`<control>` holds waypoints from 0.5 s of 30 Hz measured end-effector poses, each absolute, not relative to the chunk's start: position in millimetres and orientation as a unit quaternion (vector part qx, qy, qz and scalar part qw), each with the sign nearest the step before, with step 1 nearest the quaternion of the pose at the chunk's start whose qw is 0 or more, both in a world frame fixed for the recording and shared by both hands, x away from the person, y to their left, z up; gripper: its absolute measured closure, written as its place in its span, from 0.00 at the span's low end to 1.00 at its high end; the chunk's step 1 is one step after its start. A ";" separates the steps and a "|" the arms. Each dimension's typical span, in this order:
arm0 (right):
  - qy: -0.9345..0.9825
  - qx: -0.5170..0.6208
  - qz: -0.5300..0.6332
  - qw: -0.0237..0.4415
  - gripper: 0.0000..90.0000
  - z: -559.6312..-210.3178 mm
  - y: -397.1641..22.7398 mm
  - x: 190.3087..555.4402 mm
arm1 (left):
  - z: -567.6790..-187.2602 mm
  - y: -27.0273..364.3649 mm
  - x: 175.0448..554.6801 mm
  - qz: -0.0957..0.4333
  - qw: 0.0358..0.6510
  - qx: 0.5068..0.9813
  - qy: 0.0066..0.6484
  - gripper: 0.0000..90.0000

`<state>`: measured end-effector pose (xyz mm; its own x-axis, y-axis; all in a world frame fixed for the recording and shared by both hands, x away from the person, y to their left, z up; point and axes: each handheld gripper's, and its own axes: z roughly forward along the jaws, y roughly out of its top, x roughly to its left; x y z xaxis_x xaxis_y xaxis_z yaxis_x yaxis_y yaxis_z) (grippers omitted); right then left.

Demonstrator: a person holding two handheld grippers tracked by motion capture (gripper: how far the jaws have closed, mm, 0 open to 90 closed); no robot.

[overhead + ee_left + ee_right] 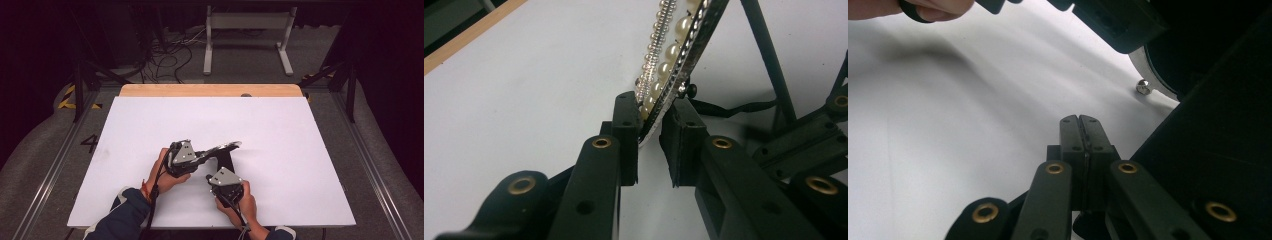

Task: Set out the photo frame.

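Observation:
A photo frame (223, 148) trimmed with pearls and beads (669, 50) stands tilted over the white board, seen edge-on in the high view. Its black back leg (769, 60) reaches down to the board. My left gripper (202, 157) (651, 131) is shut on the frame's lower rim, one pad on the pearl face and one on the back. My right gripper (210, 178) (1080, 122) sits just in front of the frame, jaws shut with nothing between them. The frame's dark back (1218, 125) rises close at its right, with a small metal nut (1143, 87) on the rim.
The white board (150, 125) covers a wooden table whose far edge (210, 90) shows. A white metal stand (247, 35) and loose cables (165, 57) lie on the floor beyond. A hand (923, 7) and the left gripper's body (1118, 20) cross the top of the right gripper view.

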<state>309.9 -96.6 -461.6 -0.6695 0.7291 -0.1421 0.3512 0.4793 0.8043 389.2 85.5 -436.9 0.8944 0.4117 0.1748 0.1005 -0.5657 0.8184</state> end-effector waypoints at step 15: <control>0.825 0.342 0.393 0.219 1.00 -460.0 -107.8 312.9 | -444.3 74.0 391.7 0.168 0.470 0.851 0.166 0.78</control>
<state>312.9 -107.8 -460.0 -0.6708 0.7359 -0.0921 0.3923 0.4574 0.7980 391.7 74.0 -444.3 0.8885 0.4403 0.1294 0.1252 -0.5039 0.8546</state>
